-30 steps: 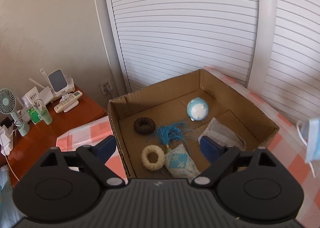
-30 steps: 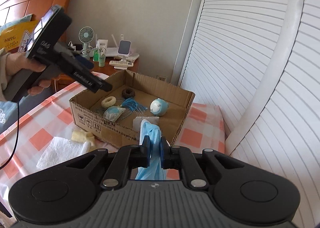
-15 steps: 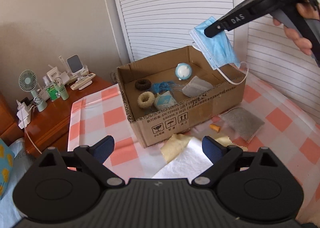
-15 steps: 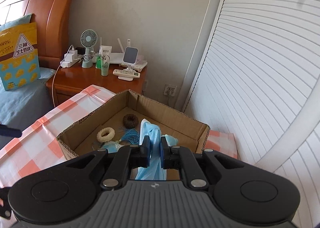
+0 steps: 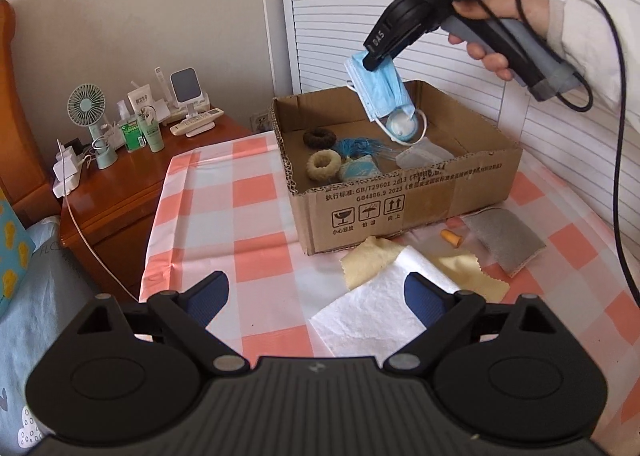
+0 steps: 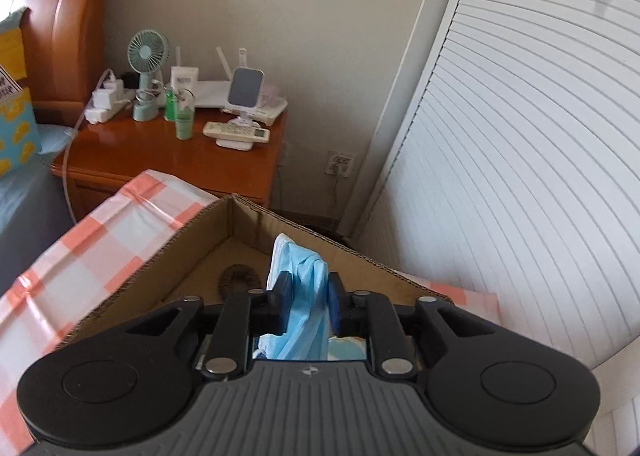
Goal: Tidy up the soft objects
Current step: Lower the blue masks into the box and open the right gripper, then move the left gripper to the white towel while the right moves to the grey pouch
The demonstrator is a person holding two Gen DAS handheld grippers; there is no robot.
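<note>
A cardboard box (image 5: 400, 200) stands on the pink-checked cloth. It holds a dark ring (image 5: 319, 138), a beige ring (image 5: 323, 165), a blue tassel (image 5: 356, 146), a patterned pouch (image 5: 358, 170), a grey mask (image 5: 424, 156) and a blue-white ball (image 5: 400, 124). My right gripper (image 5: 370, 60) (image 6: 308, 292) hovers over the box's far side (image 6: 192, 240). Its jaws are opening, and the blue face mask (image 5: 384, 96) (image 6: 304, 276) hangs loosely between them. My left gripper (image 5: 316, 296) is open and empty, above the white cloth (image 5: 372, 316) in front of the box.
A yellow cloth (image 5: 368, 260), a grey cloth (image 5: 504, 236) and a small orange piece (image 5: 452, 238) lie before the box. On the left, a wooden nightstand (image 5: 132, 176) carries a fan (image 5: 86, 104), bottles and a remote. White louvred doors stand behind. A black cable hangs from the right hand.
My left gripper drew back from above the box to in front of it. The right gripper carried the blue mask over the box, and its jaws have parted.
</note>
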